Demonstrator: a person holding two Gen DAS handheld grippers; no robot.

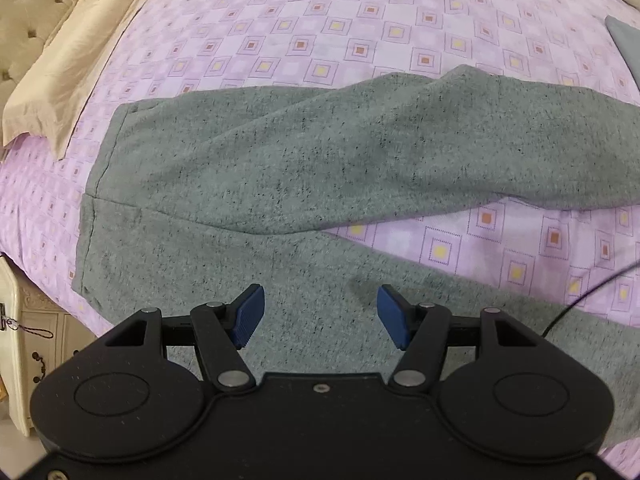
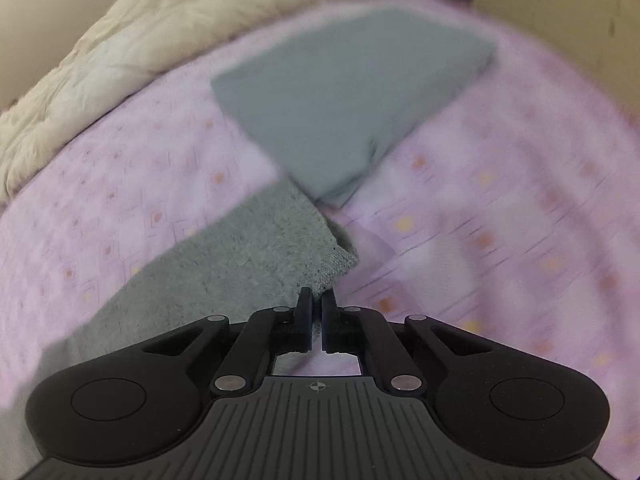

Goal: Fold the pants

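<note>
From the left wrist view we look down on the pants (image 1: 280, 168), a grey, black-flecked fleecy pair spread flat on the pink checked bedspread (image 1: 320, 20), waistband toward the cream pillow (image 1: 76, 60) and the two legs parting as they run away from it, with a wedge of bedspread showing between them. The left gripper (image 1: 320, 316) hangs over the nearer leg with its blue pads (image 1: 250, 316) set wide and nothing between them. From the right wrist view (blurred over most of the bedspread) we see one leg's ribbed cuff (image 2: 336, 266) lying on the bedspread, just short of a folded plain grey cloth (image 2: 344, 100). The right gripper (image 2: 317, 312) has its fingers drawn nearly together, pinching the cuff's edge, a sliver of fabric showing in the slit.
</note>
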